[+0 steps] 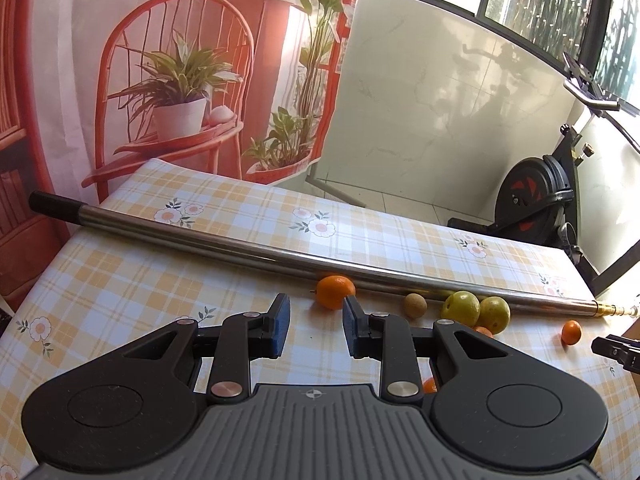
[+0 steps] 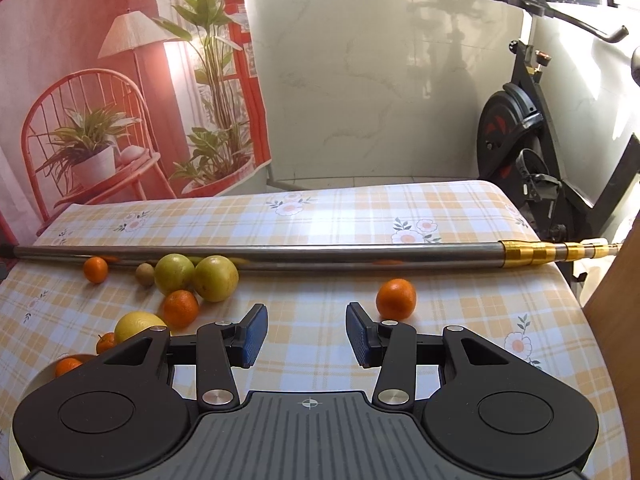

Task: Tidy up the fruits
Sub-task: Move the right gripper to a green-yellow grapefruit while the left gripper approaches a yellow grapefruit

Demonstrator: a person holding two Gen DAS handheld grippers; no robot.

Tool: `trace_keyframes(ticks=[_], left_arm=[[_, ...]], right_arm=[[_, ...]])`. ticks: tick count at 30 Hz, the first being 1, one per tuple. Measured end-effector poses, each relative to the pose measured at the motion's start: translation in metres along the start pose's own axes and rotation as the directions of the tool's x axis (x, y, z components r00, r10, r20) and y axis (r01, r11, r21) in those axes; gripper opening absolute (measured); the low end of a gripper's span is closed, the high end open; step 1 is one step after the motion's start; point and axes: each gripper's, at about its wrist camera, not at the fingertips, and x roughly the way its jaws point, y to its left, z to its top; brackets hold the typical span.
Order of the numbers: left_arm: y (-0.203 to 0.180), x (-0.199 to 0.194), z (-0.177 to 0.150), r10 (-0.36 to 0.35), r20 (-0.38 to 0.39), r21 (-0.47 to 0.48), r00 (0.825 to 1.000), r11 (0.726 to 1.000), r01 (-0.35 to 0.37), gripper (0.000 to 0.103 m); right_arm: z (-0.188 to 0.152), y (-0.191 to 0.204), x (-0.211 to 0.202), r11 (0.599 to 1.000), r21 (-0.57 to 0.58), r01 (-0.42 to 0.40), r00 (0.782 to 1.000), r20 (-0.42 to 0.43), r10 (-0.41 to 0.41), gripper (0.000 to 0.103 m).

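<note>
Fruit lies on a checked tablecloth [image 2: 320, 208] in front of a metal pole. In the right wrist view: a lone orange [image 2: 396, 298] just beyond my open, empty right gripper [image 2: 307, 325], two green-yellow fruits [image 2: 174, 273] [image 2: 216, 278], a small brown fruit [image 2: 144, 274], oranges [image 2: 95, 269] [image 2: 180, 309], a lemon [image 2: 136, 325]. A white bowl [image 2: 42, 378] at lower left holds an orange [image 2: 67, 366]. My left gripper [image 1: 316, 316] is open and empty, just short of an orange [image 1: 334, 291]; the green fruits [image 1: 461, 308] lie to its right.
A long steel pole [image 2: 304, 256] with a brass end [image 2: 536, 253] lies across the table behind the fruit. An exercise bike [image 2: 520, 136] stands beyond the table's right edge. A wooden board [image 2: 616, 320] is at the right. A printed backdrop [image 1: 160, 80] hangs behind.
</note>
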Motion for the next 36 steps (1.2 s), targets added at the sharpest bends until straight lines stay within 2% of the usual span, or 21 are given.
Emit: trace_keyframes(ticks=[6,10,14,19,22,28,32,36], left_arm=[[-0.005,0.013,0.003,-0.020,-0.028,-0.002,0.999,1.000,0.020,0.031],[-0.018,0.023,-0.007,-0.043,-0.076,0.026,0.996,0.999,0.045,0.036],[-0.036,0.041,-0.017,-0.110,-0.152,0.050,0.982,0.992,0.119,0.036],[-0.051,0.064,-0.022,-0.213,-0.251,0.024,0.944,0.974,0.226,0.036],[-0.060,0.067,-0.024,-0.224,-0.269,0.052,0.937,0.968,0.246,0.036],[-0.054,0.067,-0.019,-0.193,-0.247,0.047,0.950,0.976,0.211,0.036],[-0.036,0.071,-0.002,-0.131,-0.204,0.002,0.970,0.991,0.134,0.036],[-0.017,0.070,0.014,-0.096,-0.159,-0.058,0.983,0.994,0.088,0.036]], right_arm=[[-0.001,0.001,0.006,1.000,0.000,-0.006,1.000,-0.009,0.006,0.041],[-0.004,0.004,0.012,1.000,0.008,-0.024,0.999,-0.027,0.025,0.041],[-0.003,0.005,0.015,0.999,0.021,-0.037,0.999,-0.029,0.037,0.041],[-0.004,0.006,0.015,0.999,0.023,-0.047,0.998,-0.032,0.047,0.041],[-0.005,0.006,0.013,0.999,0.022,-0.045,0.998,-0.034,0.046,0.041],[-0.009,0.002,0.013,0.999,0.030,-0.044,0.998,-0.040,0.045,0.041],[-0.008,-0.001,0.015,0.999,0.027,-0.039,0.998,-0.040,0.040,0.041],[-0.003,0.001,0.020,0.999,0.008,-0.044,0.998,-0.042,0.045,0.041]])
